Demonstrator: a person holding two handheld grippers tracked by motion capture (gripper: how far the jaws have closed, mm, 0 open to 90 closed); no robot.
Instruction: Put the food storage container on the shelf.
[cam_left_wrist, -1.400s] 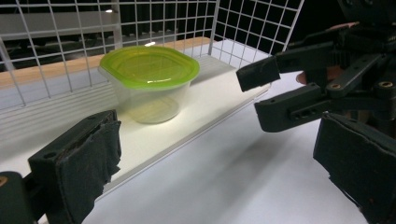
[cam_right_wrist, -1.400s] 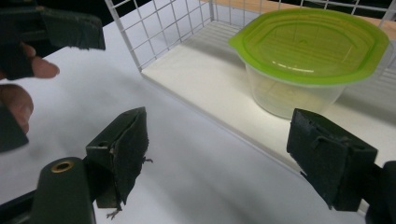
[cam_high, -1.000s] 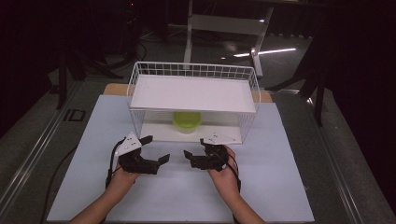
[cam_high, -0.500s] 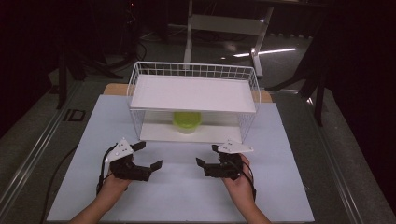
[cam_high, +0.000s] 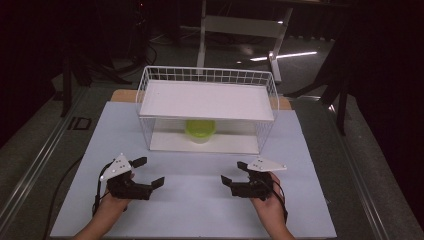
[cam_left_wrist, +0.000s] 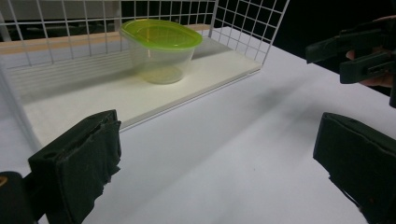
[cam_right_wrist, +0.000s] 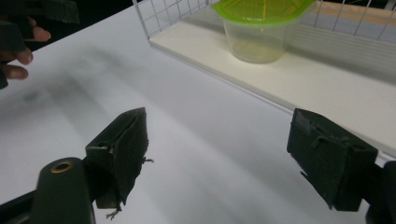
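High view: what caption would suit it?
Two open grippers face a lidded container in a wire rack.

A white table (cam_high: 310, 200) carries a wire rack (cam_high: 150, 125) (two white shelves inside).

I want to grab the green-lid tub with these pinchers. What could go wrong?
The tub sits on the lower shelf, under the wire rack's upper board, so a tool could bump the board or the wires going in. Both the left tool and the right tool are open on the table; the thin clear tub might squash or slide back if pinched.
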